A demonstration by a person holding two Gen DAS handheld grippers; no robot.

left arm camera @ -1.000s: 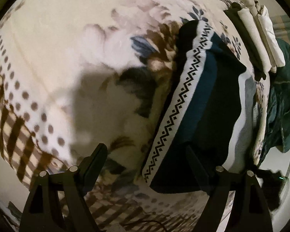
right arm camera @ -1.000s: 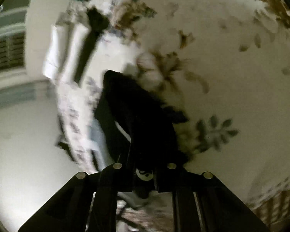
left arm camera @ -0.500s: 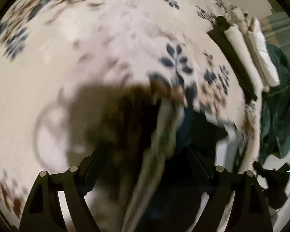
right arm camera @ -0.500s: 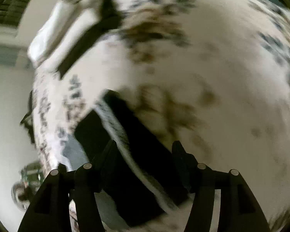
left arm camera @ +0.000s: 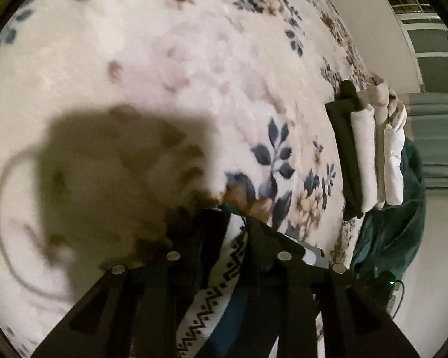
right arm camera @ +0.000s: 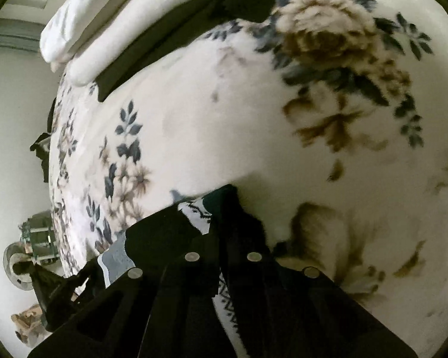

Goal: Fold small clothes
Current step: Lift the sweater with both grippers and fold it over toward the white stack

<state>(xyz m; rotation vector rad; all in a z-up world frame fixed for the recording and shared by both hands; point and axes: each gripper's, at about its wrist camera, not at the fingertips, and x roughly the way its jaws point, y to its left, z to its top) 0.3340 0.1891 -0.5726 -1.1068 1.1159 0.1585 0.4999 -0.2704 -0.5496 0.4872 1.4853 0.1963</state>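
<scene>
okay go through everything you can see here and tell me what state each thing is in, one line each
Dark garment with white zigzag band: pinched by both grippers.
Left gripper: just closed on the garment.
Right gripper: just closed on the garment.
Row of white and dark clothes: folded, at the blanket's edge.
Floral blanket: spread flat.

Your right gripper [right arm camera: 221, 208] points down at the floral blanket [right arm camera: 224, 137], and its jaws have just been closing: they now pinch the dark garment with the white zigzag band [right arm camera: 200, 208], whose cloth bunches between the fingers [right arm camera: 242, 217] and hangs beneath them. Toward the upper left, at the blanket's edge, folded white pieces [right arm camera: 110, 9] lie side by side, with a folded black piece [right arm camera: 176, 26] just beside them. Past the blanket's left edge you see pale floor [right arm camera: 12, 113] and a blurred, wheeled object [right arm camera: 30, 256].
</scene>
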